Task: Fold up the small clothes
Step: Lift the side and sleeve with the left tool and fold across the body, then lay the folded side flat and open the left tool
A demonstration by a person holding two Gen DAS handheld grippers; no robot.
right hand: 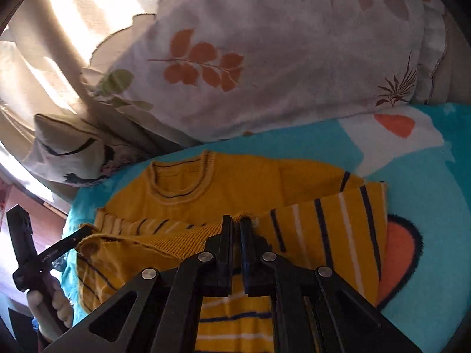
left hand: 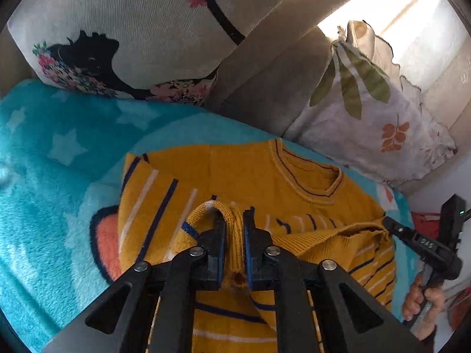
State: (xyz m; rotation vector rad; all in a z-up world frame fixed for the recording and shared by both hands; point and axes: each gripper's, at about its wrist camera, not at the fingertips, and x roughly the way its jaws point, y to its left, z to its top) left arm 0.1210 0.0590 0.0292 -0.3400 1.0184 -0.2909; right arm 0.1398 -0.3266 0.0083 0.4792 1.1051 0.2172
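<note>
A mustard-yellow knit sweater (left hand: pixel 250 170) with navy and white stripes lies on a turquoise blanket (left hand: pixel 44 176), its neckline away from me. My left gripper (left hand: pixel 234 213) is shut on a fold of the sweater's ribbed hem, which is lifted over the body. At the right edge of this view, my right gripper (left hand: pixel 387 222) pinches the hem's other end, held by a hand (left hand: pixel 418 297). In the right wrist view the right gripper (right hand: pixel 235 220) is shut on the hem of the sweater (right hand: pixel 235 182). The left gripper (right hand: pixel 88 231) grips the hem at the left.
A white pillow with a black figure and flowers (left hand: pixel 132 29) and a leaf-print pillow (left hand: pixel 382 123) lean against the beige sofa back (left hand: pixel 265 88) behind the sweater. The leaf pillow (right hand: pixel 265 58) fills the top of the right wrist view. Blanket (right hand: pixel 426 182) spreads right.
</note>
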